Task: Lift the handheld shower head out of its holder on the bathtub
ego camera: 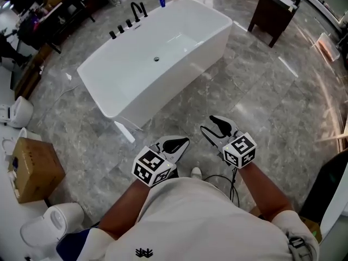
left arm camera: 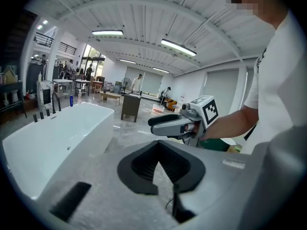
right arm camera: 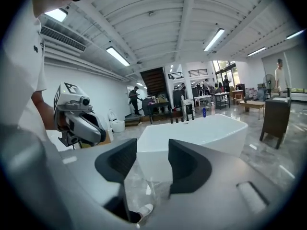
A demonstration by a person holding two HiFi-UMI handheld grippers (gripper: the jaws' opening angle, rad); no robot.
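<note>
A white freestanding bathtub (ego camera: 163,86) stands on the grey stone floor ahead of me. Black tap fittings (ego camera: 136,10) rise from its far left rim; the handheld shower head is among them, too small to single out. They show again in the left gripper view (left arm camera: 52,105) and in the right gripper view (right arm camera: 184,113). Both grippers hang near my waist, well short of the tub. My left gripper (ego camera: 175,144) (left arm camera: 158,145) has its jaw tips touching, with nothing between them. My right gripper (ego camera: 220,125) (right arm camera: 152,159) stands open and empty.
A blue bottle (ego camera: 162,0) sits on the tub's far end. A dark wooden cabinet (ego camera: 274,7) stands at the back right. A cardboard box (ego camera: 32,167) and white toilets (ego camera: 51,224) line the left side. A black cable (ego camera: 220,179) lies by my feet.
</note>
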